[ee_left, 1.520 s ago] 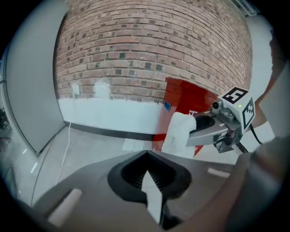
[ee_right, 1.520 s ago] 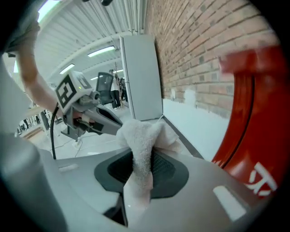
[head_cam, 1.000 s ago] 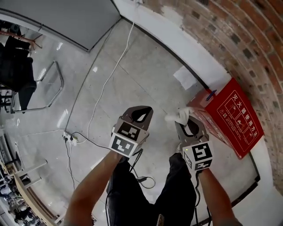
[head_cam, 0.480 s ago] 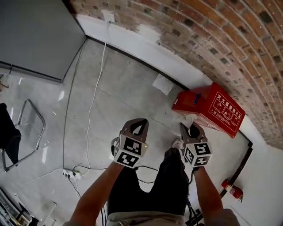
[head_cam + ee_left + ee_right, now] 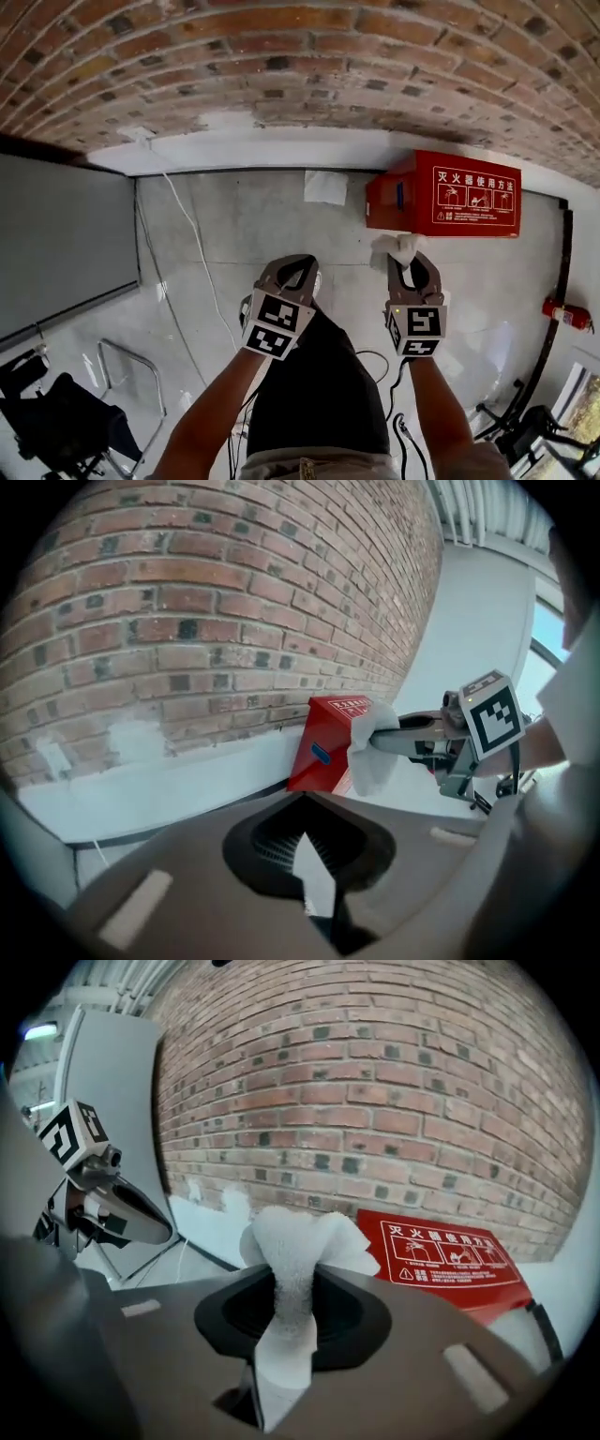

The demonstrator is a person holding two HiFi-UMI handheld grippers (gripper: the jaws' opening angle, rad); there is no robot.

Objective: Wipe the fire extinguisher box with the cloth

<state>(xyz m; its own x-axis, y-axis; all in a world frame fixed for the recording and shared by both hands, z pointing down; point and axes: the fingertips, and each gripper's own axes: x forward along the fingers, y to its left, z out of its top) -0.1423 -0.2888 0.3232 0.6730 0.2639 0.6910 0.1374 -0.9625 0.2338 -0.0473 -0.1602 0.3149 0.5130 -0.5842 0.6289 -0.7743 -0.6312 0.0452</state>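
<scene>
Clamping cloth (image 5: 286, 1260): right gripper (image 5: 410, 262) near box (image 5: 441, 192)

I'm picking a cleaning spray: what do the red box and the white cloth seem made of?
The fire extinguisher box looks like painted sheet metal, perhaps plastic: flat panels, crisp edges, smooth red finish with white print. The cloth looks like soft white fabric or thick paper towel: matte, nubbly surface, bunched where the jaws of the right gripper pinch it.
</scene>
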